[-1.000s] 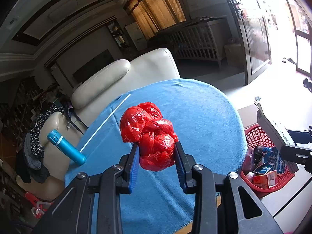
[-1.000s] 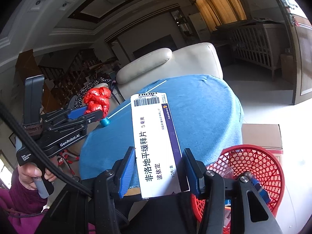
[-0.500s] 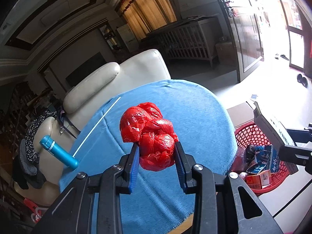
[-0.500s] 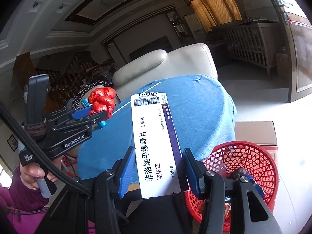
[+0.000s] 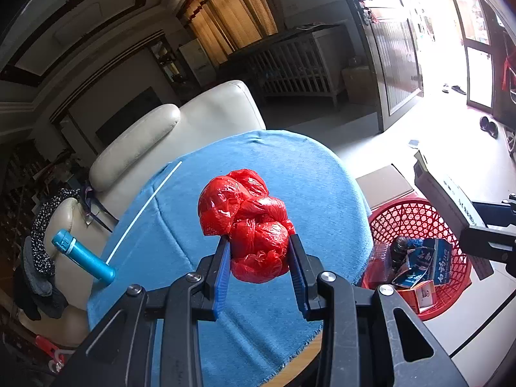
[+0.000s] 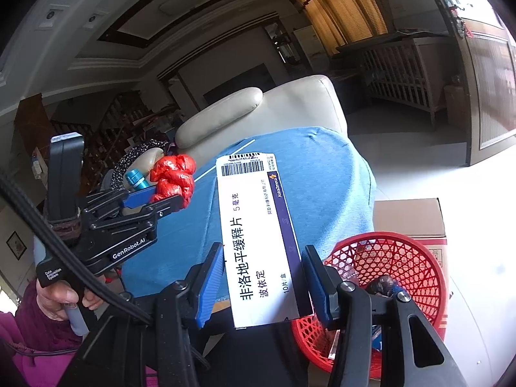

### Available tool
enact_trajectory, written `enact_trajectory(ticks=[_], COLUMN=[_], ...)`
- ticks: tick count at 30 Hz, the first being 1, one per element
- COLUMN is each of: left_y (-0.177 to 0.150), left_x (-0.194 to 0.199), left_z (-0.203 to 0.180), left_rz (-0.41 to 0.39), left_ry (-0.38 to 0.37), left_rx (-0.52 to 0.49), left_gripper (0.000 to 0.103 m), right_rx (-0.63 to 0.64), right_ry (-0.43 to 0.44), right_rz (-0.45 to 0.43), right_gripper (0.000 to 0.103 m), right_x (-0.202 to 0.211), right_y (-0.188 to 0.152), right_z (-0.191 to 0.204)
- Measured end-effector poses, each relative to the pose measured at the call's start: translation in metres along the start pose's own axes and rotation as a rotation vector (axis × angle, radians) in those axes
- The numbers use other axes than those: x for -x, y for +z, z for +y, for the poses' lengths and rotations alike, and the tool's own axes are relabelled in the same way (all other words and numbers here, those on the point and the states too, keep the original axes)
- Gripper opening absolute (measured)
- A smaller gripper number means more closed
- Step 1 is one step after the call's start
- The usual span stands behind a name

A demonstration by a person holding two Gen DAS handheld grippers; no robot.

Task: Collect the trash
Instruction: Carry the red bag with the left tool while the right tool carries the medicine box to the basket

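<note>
My left tool (image 5: pixel 259 266) is clenched on a red bag (image 5: pixel 248 222); both blue pads press into the lower part of the crumpled plastic, and the rest bulges above them. My right tool (image 6: pixel 262 282) is grasping a white box (image 6: pixel 258 242) by its long sides, with the barcode end pointing away from me. Both things are held in the air above the near edge of the counter (image 5: pixel 290 174), which a blue cloth covers.

In the right wrist view my hand (image 6: pixel 59 293) holds the left tool at the left, with the red bag (image 6: pixel 174 179) at its tip.

On the cloth, at the far left, lies a thin white stick (image 5: pixel 145 206), and a blue bottle (image 5: pixel 84 256) lies at the left edge. A red basket (image 5: pixel 416 222) stands on the floor to the right of the counter, with some boxes and wrappers in it. A cardboard box (image 6: pixel 409 217) stands just behind the basket. A cream armchair (image 5: pixel 180 135) is on the far side of the counter.
</note>
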State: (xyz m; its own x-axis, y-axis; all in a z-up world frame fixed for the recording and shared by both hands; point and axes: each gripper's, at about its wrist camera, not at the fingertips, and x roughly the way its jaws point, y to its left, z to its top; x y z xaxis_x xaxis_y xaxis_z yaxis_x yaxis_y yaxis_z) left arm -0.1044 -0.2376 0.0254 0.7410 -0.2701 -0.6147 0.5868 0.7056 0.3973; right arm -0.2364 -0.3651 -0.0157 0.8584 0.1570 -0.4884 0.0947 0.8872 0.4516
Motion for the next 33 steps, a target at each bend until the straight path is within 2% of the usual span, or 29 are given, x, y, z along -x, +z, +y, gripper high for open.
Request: enact_trajectory(ticks=[21,33], left_y=[0.012,0.015], left_x=[-0.003,-0.010], left_z=[-0.028,-0.040], left_rz=[-0.007,0.025], left_ry=[-0.054,-0.098], left_rx=[-0.057,-0.071], left_gripper=[0.036,0.036], right_rx=[-0.042,-0.096], right_ry=[-0.048,-0.079], right_rz=[-0.035,-0.033], right_gripper=[0.052,0.052], right_x=[0.025,0.034], right_y=[-0.002,-0.009], right_z=[-0.015,-0.032])
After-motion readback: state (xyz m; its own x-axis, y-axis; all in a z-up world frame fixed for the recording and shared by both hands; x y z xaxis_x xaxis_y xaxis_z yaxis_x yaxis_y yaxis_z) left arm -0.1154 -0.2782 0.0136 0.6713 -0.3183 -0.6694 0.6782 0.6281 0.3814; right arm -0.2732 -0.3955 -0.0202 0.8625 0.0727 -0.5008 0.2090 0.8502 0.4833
